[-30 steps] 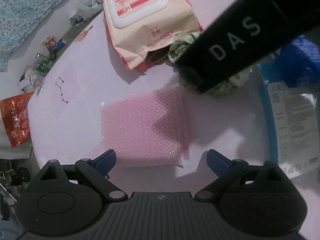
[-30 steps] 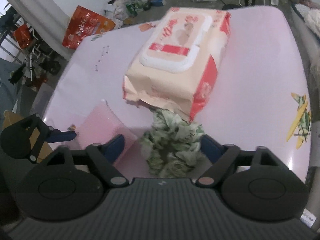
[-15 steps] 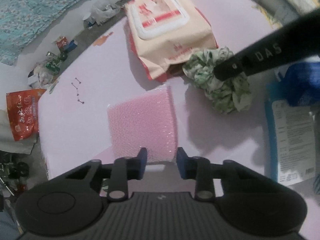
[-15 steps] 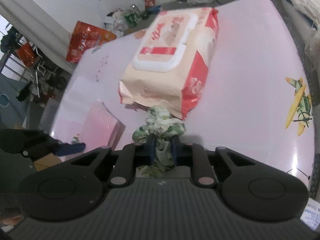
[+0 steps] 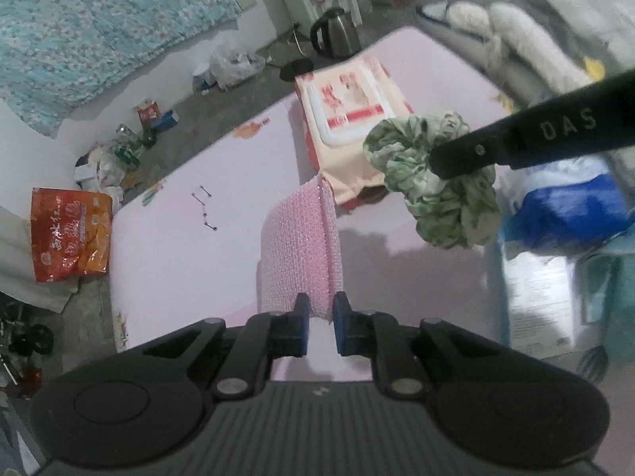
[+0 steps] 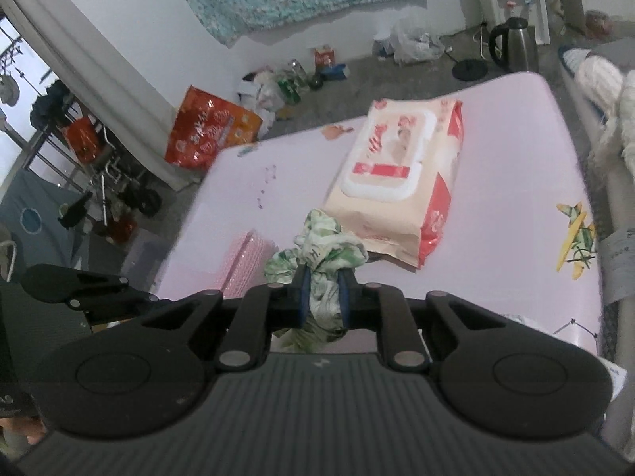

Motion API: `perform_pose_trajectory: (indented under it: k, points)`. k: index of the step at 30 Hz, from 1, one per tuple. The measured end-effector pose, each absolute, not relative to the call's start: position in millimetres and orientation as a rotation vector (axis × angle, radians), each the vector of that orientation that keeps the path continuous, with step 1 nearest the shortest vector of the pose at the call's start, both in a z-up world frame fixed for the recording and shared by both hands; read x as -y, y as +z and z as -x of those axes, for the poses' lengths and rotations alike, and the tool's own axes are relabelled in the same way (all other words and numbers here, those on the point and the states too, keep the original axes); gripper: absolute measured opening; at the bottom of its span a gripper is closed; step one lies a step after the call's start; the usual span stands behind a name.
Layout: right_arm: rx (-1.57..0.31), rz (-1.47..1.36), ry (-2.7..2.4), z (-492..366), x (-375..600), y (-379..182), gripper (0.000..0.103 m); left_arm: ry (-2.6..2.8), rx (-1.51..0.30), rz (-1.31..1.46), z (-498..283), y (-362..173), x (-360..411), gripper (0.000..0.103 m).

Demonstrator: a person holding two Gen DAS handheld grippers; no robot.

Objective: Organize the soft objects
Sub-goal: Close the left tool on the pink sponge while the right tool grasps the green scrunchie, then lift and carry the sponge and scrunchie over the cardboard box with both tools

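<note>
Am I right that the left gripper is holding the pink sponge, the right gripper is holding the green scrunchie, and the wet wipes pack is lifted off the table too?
Not quite. The wet wipes pack lies flat on the pink table, as the right wrist view shows. The rest holds: the left gripper grips the pink sponge, and the right gripper grips the green scrunchie.

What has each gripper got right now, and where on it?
Left gripper pinches the pink sponge by its near edge. Right gripper clamps the green scrunchie across a bunched section of its ring.
</note>
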State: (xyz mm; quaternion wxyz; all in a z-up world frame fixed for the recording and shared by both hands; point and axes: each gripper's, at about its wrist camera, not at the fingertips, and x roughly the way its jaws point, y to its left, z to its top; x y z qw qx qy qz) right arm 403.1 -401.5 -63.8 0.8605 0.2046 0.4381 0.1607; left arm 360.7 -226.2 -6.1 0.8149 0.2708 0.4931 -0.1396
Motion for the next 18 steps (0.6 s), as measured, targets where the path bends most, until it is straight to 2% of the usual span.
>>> perform_pose_trajectory:
  k: [9, 18]
  points:
    - [-0.801, -0.436, 0.343, -340, 398, 21, 0.013, -0.291, -0.934, -0.460, -313, 73, 190, 0.013]
    - [-0.695, -0.377, 0.486, -255, 330, 108, 0.013, -0.201, -0.806, -0.335, -221, 157, 94, 0.013]
